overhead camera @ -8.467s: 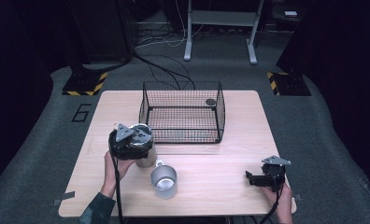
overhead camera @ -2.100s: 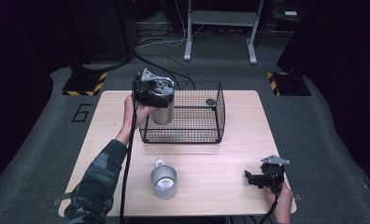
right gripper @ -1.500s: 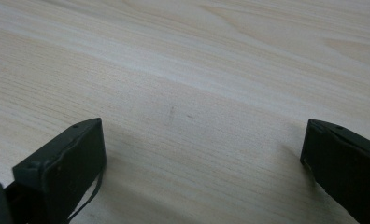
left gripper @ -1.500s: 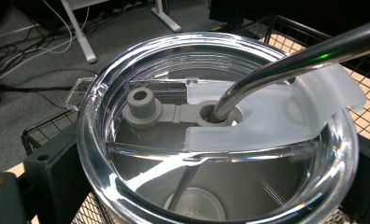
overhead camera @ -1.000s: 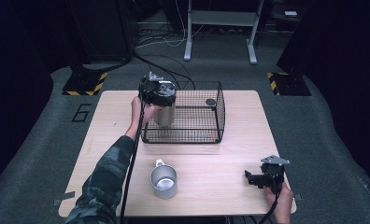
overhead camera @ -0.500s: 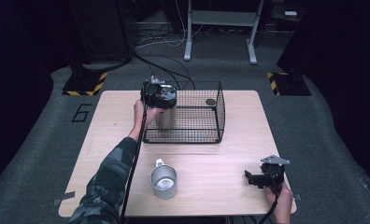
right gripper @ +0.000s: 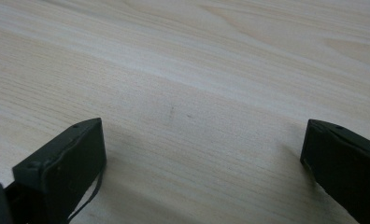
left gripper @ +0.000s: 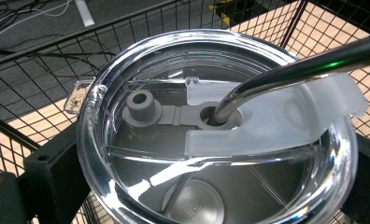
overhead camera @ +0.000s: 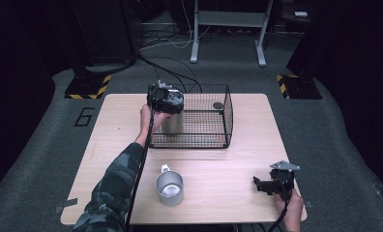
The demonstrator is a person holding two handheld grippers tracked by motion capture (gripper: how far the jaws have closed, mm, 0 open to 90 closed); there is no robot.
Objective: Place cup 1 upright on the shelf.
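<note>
The left gripper (overhead camera: 166, 104) had its jaws clamped on either side of the tumbler (overhead camera: 171, 123), which sat straight below it inside the basket (overhead camera: 213, 140), near its 9 o'clock wall. In the left gripper view the clear lid (left gripper: 220, 126) and metal straw (left gripper: 295, 70) were right between the jaws. The right gripper (overhead camera: 269, 186) rested at the table's (overhead camera: 228, 169) 4 o'clock corner, jaws spread wide, holding nothing. A mug (overhead camera: 169, 186) stood at 6 o'clock.
</note>
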